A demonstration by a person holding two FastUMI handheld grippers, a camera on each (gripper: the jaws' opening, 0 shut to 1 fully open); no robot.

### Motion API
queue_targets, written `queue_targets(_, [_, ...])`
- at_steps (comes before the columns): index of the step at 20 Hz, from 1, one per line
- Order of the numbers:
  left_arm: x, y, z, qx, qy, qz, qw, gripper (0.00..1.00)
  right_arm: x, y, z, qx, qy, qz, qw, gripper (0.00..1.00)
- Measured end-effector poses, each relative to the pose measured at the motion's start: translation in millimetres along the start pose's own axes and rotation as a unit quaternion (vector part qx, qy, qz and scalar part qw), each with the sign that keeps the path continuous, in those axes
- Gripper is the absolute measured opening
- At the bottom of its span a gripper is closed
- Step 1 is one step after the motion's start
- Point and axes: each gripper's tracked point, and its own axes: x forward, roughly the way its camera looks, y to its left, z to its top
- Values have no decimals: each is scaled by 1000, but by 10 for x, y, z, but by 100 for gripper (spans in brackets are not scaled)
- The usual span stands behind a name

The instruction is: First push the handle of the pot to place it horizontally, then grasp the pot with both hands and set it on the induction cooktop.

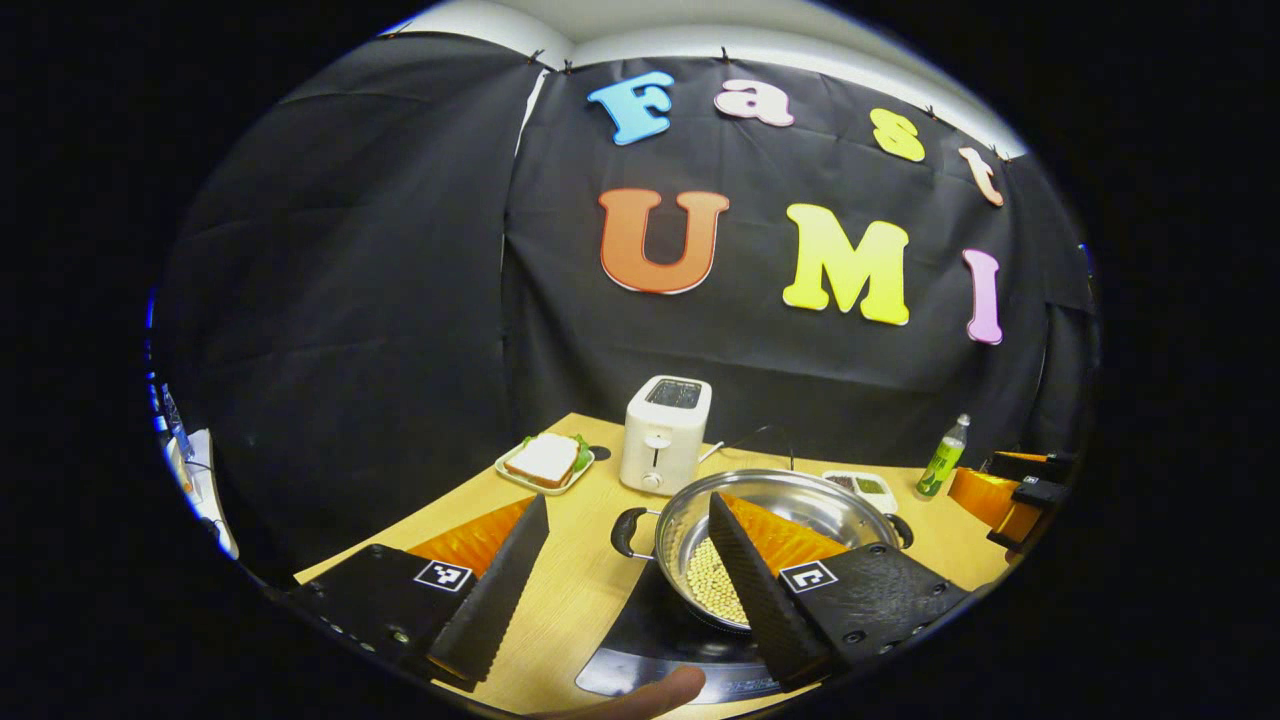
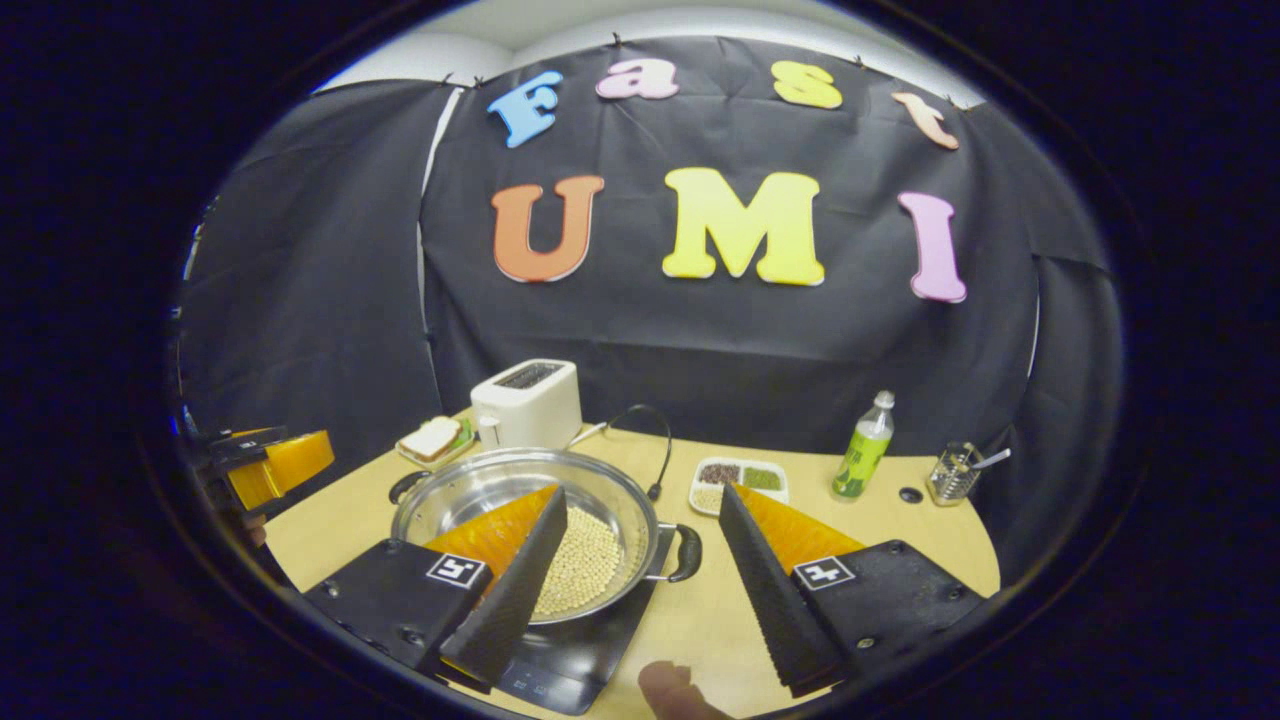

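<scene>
In the left gripper view, the left claw (image 1: 620, 580) hung wide open at the bottom of the frame, holding nothing, its fingers straddling the pot's near black handle (image 1: 628, 532) at lower centre; in the right gripper view, the right claw (image 2: 640, 570) stood equally spread and empty around the opposite handle (image 2: 686, 552). That pairing suggested a two-handed hold, one side each, either just let go or about to close.

Just beyond the fingers, the steel pot (image 2: 520, 495), with pale beans (image 2: 585, 565) pooled inside, already rested on the black induction cooktop (image 2: 575, 660) on the wooden table (image 2: 930, 540), so the placement looked done. Its handles lay level, left and right.

Farther back stood a sectioned dish (image 2: 738, 482), a white toaster (image 2: 527, 403), a sandwich plate (image 2: 433, 441), a green bottle (image 2: 866, 450) and a utensil holder (image 2: 953, 473).
</scene>
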Motion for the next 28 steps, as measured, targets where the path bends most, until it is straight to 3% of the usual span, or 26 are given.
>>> queue_targets(3, [-272, -184, 225, -5, -27, -19, 999, 96, -467, -114, 124, 19, -31, -11, 999, 98])
queue_targets(7, [-696, -496, 462, -9, -68, -40, 997, 95, -1062, -247, 228, 2, -63, -5, 998, 98])
queue_targets(10, [-1067, -739, 606, -9, -96, -55, 994, 95, -1542, -489, 279, -3, -88, -25, 996, 99])
queue_targets(16, [-1725, -1235, 613, 11, -125, -92, 988, 95, -2322, -1093, 111, 3, -97, -68, 993, 97])
queue_targets(19, [-2010, -1320, 480, 12, -135, -98, 986, 95, -2662, -1294, 203, 21, -132, -79, 988, 98])
queue_targets(23, [-2119, -1298, 410, 13, -138, -97, 986, 95, -2850, -1399, 204, 11, -148, -96, 984, 98])
queue_targets(28, [-2074, -1335, 396, 11, -136, -115, 984, 95, -2860, -1393, 127, 20, -142, -89, 986, 97])
